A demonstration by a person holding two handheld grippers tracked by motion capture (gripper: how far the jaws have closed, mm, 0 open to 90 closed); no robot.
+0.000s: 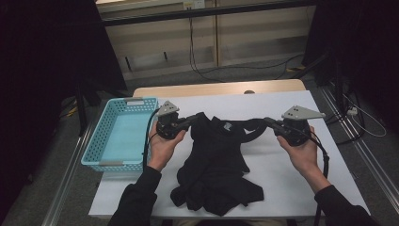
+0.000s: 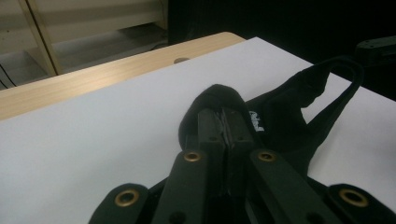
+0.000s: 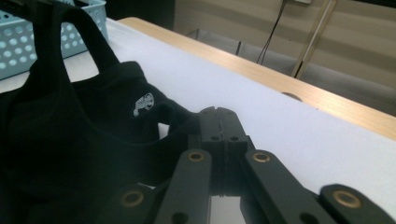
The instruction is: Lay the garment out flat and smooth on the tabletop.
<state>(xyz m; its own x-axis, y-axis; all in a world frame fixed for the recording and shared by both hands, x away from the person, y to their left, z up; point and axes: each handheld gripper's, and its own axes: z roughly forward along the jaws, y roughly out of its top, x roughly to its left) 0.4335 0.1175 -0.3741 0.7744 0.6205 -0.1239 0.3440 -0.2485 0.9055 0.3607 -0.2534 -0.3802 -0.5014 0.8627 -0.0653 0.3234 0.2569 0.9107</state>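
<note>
a white tabletop (image 1: 282, 179) carries a black tank top (image 1: 214, 162), stretched across its middle by the shoulder straps, its crumpled hem trailing to the near edge. a light blue perforated basket (image 1: 109, 141) sits at the left edge, just beside the garment and apart from it. the left gripper (image 1: 190, 121), held in the person's left hand (image 1: 162, 146) near the basket, has its jaws pressed together on one strap, cloth wrapped over the tips in the left gripper view. the right gripper (image 1: 266, 121), in the right hand (image 1: 303, 150) toward the right edge, is likewise clamped on the other strap, which loops before it. a small white logo (image 3: 142, 103) marks the neckline.
</note>
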